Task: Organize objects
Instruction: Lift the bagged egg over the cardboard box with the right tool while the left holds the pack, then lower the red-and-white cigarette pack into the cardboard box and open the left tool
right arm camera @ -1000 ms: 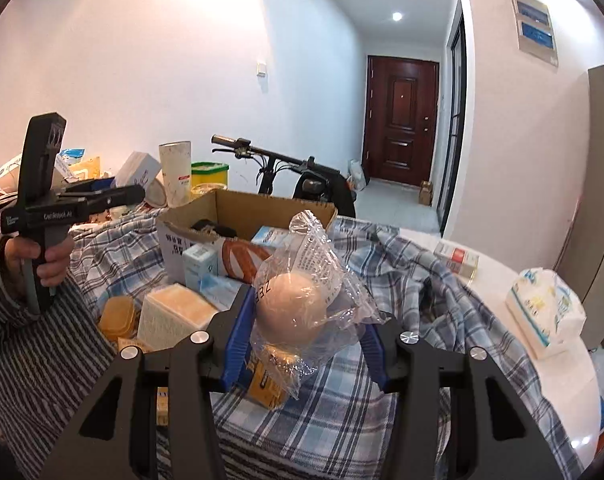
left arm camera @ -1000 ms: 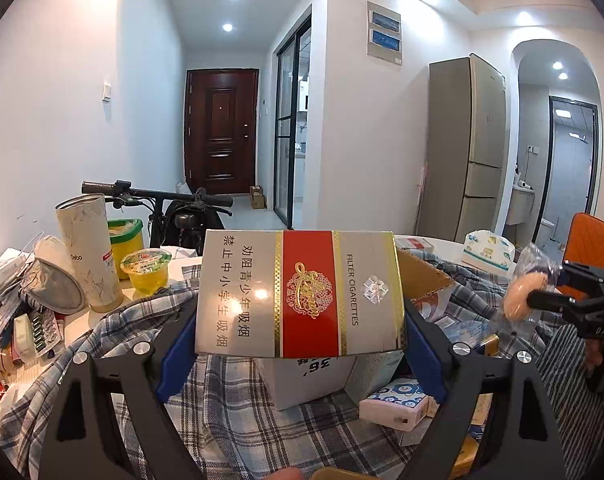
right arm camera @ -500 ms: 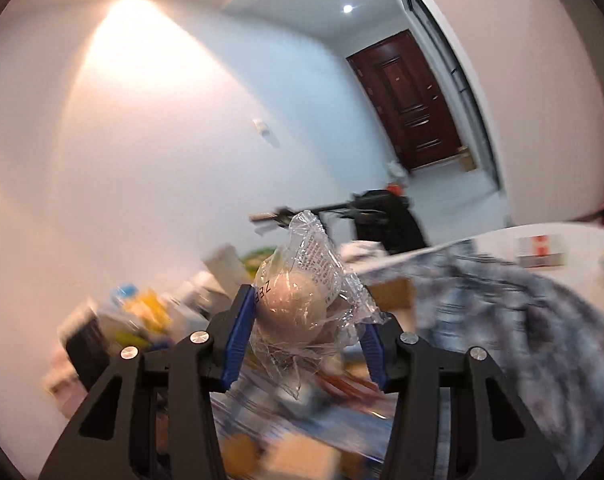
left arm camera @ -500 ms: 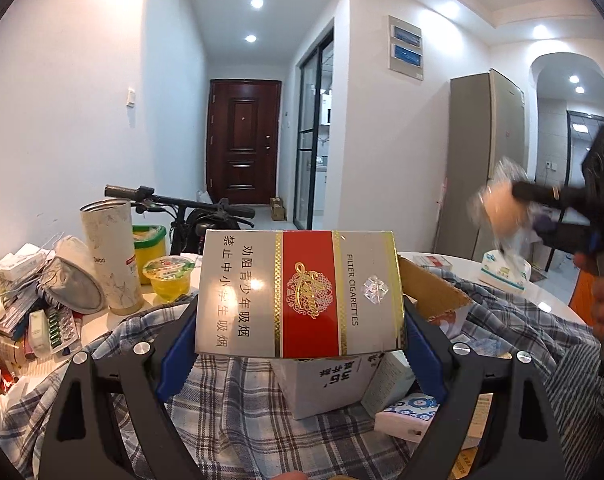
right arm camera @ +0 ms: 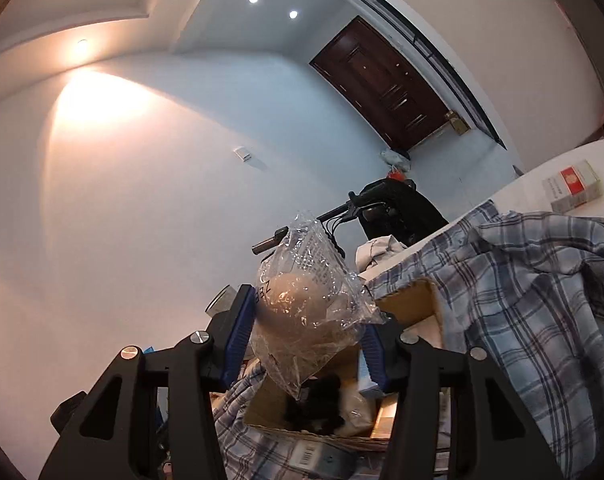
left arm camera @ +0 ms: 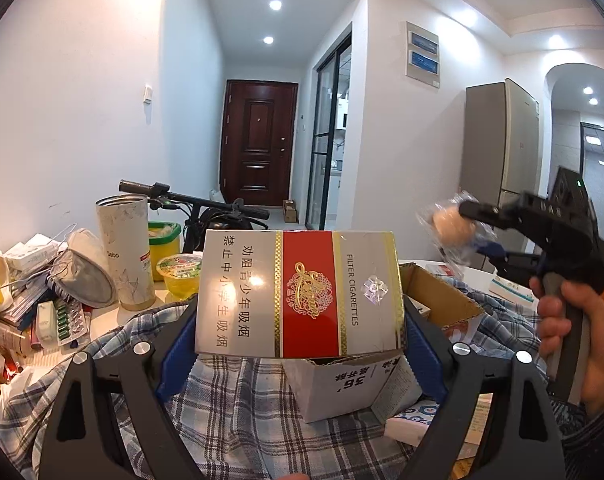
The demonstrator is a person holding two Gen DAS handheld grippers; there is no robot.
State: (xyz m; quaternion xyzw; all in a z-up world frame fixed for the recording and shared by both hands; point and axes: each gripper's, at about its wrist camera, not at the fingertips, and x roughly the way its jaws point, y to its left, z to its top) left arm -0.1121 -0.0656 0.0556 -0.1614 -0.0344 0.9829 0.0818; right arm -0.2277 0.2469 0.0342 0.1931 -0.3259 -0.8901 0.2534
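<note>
Since a second ago the right gripper (left arm camera: pixel 468 226) has swung up to three o'clock in the left view, while the left gripper (left arm camera: pixel 297 336) clamps the cigarette carton (left arm camera: pixel 297 292). Right view: fingers pinch the bagged bun (right arm camera: pixel 302 312) above the cardboard box (right arm camera: pixel 406 300) at five o'clock; neither is stowed.

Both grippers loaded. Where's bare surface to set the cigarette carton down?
Bare white tabletop lies past the plaid cloth, beside a small cigarette pack. Flat cloth below the cigarette carton is open. Left edge by the paper tube is crowded; the cardboard box holds things.
</note>
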